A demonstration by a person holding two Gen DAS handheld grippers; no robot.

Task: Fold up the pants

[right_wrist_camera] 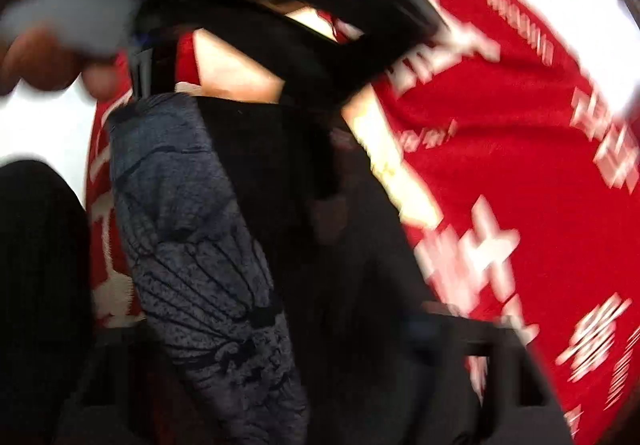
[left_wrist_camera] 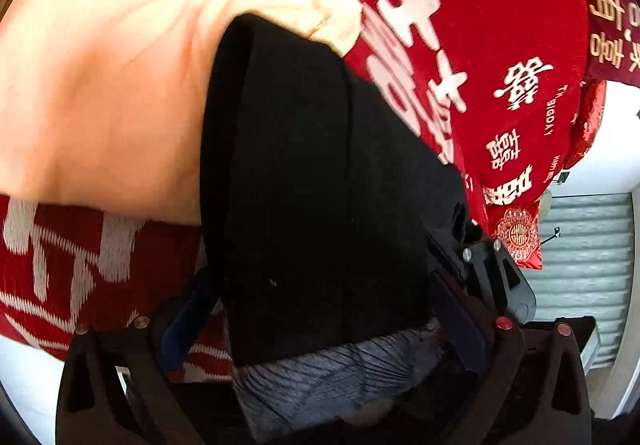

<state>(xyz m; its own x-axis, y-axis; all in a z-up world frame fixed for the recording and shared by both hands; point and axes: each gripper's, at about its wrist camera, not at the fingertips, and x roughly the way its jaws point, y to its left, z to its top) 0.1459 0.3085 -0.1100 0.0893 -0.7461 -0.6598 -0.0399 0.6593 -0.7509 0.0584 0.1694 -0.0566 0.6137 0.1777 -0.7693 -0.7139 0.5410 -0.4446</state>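
Observation:
Black ribbed pants (left_wrist_camera: 312, 181) with a grey gathered waistband (left_wrist_camera: 336, 373) fill the left wrist view and lie over a red bedspread (left_wrist_camera: 480, 45). My left gripper (left_wrist_camera: 320, 329) is shut on the pants near the waistband; its fingers (left_wrist_camera: 184, 329) flank the cloth. In the blurred right wrist view the same pants (right_wrist_camera: 360, 245) and grey waistband (right_wrist_camera: 192, 245) cover the frame. My right gripper (right_wrist_camera: 304, 345) is mostly hidden under the cloth and appears to hold it. The other gripper (left_wrist_camera: 496, 277) shows at the right of the pants.
The red bedspread with white characters (right_wrist_camera: 520, 125) covers the bed. A cream blanket (left_wrist_camera: 120, 65) lies on it at the upper left. A red cushion (left_wrist_camera: 518, 237) and a white wall with a grey shutter (left_wrist_camera: 592, 269) are at the right.

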